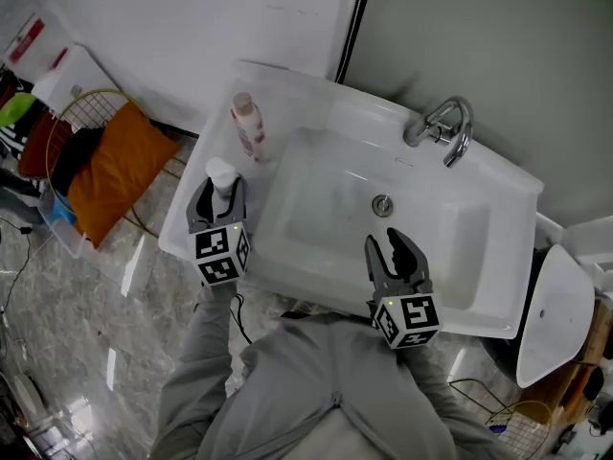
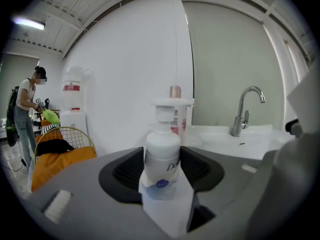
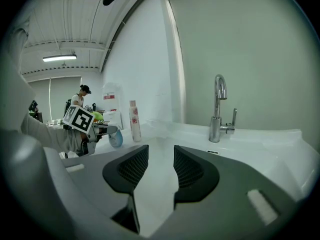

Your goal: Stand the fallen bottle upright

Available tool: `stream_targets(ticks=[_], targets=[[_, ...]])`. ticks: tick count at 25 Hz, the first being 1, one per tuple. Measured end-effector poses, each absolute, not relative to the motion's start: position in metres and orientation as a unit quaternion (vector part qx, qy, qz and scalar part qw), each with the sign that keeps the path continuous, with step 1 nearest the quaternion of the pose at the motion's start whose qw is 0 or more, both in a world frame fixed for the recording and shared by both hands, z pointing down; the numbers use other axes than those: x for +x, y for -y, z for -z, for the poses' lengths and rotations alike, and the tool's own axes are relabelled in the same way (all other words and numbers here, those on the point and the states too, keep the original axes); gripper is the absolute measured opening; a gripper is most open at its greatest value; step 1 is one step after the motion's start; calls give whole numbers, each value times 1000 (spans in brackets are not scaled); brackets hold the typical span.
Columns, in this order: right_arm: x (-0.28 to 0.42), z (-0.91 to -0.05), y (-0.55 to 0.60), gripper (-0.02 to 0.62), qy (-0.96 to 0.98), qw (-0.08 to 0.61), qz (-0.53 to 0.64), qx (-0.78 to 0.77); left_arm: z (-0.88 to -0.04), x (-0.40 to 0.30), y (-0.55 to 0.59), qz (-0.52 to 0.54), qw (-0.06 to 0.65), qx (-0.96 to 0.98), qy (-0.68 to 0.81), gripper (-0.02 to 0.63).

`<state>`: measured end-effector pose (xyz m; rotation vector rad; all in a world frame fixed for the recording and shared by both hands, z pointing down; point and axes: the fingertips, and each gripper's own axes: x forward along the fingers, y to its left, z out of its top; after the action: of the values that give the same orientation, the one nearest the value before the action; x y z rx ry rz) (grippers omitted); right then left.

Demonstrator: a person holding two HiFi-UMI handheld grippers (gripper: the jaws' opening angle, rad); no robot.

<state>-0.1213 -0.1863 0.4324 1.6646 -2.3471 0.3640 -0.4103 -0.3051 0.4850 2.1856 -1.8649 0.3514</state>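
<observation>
Looks mostly done to me. The pump bottle (image 1: pixel 221 172) isn't lying down, it's upright in the left gripper (image 1: pixel 222 190), over the sink's (image 1: pixel 498 175) left ledge, left of centre in the head view. In the left gripper view both fingers (image 2: pixel 125 171) are clamped on the bottle's (image 2: pixel 162 151) body, with the pump head pointing straight up the middle of the frame.

A pink bottle (image 1: pixel 247 126) is already standing on the same ledge just behind it, a bit higher in the frame, near the wall. It isn't touching the pump bottle as far as I can see.

The right gripper (image 1: pixel 393 249) is doing nothing, parked over the front of the basin at lower centre. Its fingers (image 3: pixel 127 171) are apart with only bare sink between them, and the faucet (image 3: pixel 218 109) is well beyond.

What I can't tell from any view is whether the bottle's base is actually sitting on the ledge or hanging just above it. So my guess at what's left: get it planted, open the fingers, and back off without knocking it or the pink one over.
</observation>
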Motion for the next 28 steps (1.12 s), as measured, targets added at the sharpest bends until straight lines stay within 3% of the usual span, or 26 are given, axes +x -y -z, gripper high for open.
stream_targets(ticks=[28], targets=[[-183, -414, 208, 141, 848, 98, -101, 512, -429, -457, 241, -106, 92, 722, 677, 264]])
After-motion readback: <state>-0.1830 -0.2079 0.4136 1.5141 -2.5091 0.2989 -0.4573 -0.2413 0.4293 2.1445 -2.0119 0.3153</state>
